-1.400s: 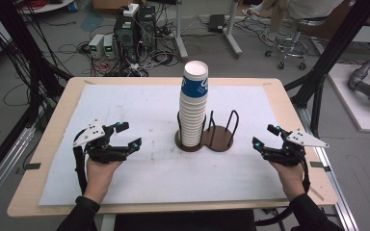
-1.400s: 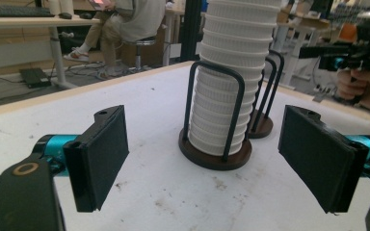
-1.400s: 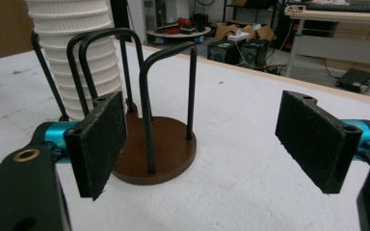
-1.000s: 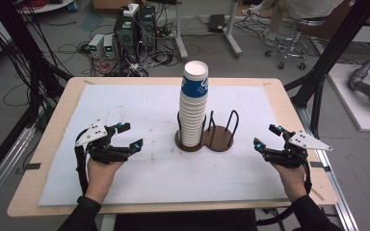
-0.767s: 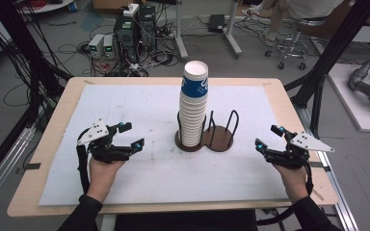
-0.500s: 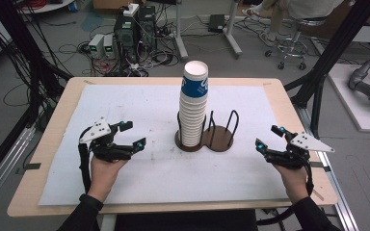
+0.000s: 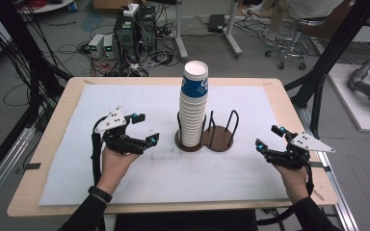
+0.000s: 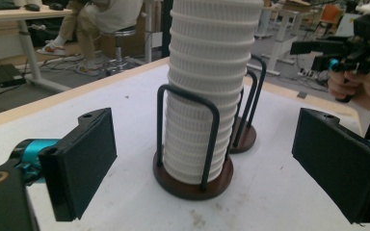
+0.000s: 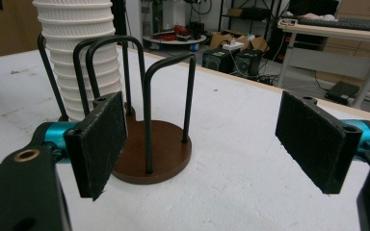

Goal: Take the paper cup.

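Beyond my worktop [image 7: 289, 103] the grey floor [image 7: 67, 38] is strewn with black cables [image 7: 33, 53]. Computer towers [image 7: 135, 24] stand behind, beside a white desk leg [image 7: 231, 29] and a wheeled stool [image 7: 291, 45].

The table [image 7: 289, 103] is wooden, with a white mat [image 7: 125, 101] covering most of its top. On the floor beyond it, at about eleven o'clock, stand computer towers [image 7: 134, 21] amid tangled cables [image 7: 74, 48]. At one o'clock a person sits on a wheeled stool [image 7: 291, 43]. Black frame posts [image 7: 335, 45] rise at two o'clock. At three o'clock a grey robot arm [image 7: 368, 86] lies on a white platform.
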Motion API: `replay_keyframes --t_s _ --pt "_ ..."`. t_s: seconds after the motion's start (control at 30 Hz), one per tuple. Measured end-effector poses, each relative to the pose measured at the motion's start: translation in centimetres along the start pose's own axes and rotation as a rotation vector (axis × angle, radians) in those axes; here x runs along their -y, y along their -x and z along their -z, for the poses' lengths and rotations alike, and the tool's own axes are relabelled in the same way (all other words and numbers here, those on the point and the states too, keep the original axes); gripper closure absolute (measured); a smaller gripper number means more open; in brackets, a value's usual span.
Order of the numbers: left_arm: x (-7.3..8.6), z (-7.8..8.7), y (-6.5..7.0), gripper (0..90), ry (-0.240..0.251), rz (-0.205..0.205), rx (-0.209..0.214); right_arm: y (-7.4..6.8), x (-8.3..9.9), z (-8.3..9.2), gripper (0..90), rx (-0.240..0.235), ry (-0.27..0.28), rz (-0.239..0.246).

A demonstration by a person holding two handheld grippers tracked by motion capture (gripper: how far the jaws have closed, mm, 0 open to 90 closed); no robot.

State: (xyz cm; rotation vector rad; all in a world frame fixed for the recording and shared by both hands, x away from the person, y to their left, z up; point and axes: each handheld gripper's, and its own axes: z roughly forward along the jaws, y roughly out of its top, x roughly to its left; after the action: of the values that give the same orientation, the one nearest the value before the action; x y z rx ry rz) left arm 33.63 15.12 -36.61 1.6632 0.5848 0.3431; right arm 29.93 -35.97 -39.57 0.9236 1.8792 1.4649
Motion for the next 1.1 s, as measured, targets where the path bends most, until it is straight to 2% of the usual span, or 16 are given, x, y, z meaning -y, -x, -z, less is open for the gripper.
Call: replay_keyframes --t_s 0.13,0.2,0.4,0.47,1.1 --pt "-0.8 -1.2 -0.2 8.1 0.015 -0.006 0.011 -0.1 0.0 -0.1 18.8 -0.003 -0.001 0.004" --pt "-1.4 -2.3 -0.2 7.1 0.006 -0.014 0.027 -0.1 -0.1 -0.3 18.7 -0.005 -0.002 0.004" --pt "-2.4 -4.0 -0.1 7.0 -0.007 -0.048 0.057 -0.1 -0.1 -0.5 18.7 -0.007 -0.004 0.001" --pt "-2.9 -4.9 0.0 7.0 -0.004 -0.041 0.073 -0.1 -0.1 -0.5 18.7 -0.008 -0.004 0.005" --pt "-5.1 -8.9 -0.3 6.9 0.006 -0.050 0.123 -0.1 -0.1 -0.5 18.7 -0.015 0.000 0.004"
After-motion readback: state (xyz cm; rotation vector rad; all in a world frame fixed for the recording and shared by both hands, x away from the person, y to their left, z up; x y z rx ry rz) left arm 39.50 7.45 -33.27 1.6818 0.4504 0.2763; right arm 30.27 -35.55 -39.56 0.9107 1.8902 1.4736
